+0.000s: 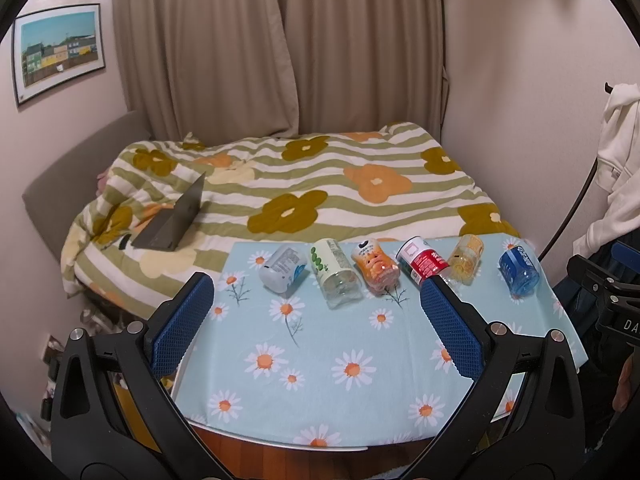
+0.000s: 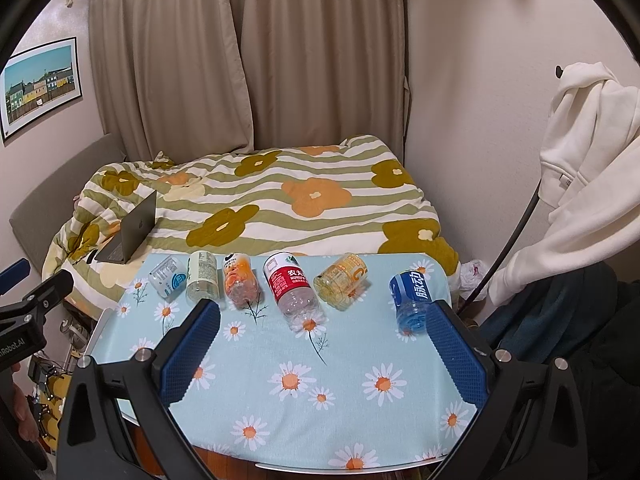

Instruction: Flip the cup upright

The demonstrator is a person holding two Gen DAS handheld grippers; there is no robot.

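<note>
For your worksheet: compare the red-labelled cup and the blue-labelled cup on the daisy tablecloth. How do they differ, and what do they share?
Label: the red-labelled cup has a red and white wrapper; the blue-labelled cup has a blue one with white characters.
Body: the red one's bare plastic is colourless; the blue one's is blue-tinted.
Place: the red one lies mid-row among neighbours; the blue one lies apart at the row's right end.
Shared: both lie on their sides on the tablecloth, untouched.

A home bedroom: bed (image 1: 304,184) with floral duvet, closed curtains (image 1: 276,48) behind.
</note>
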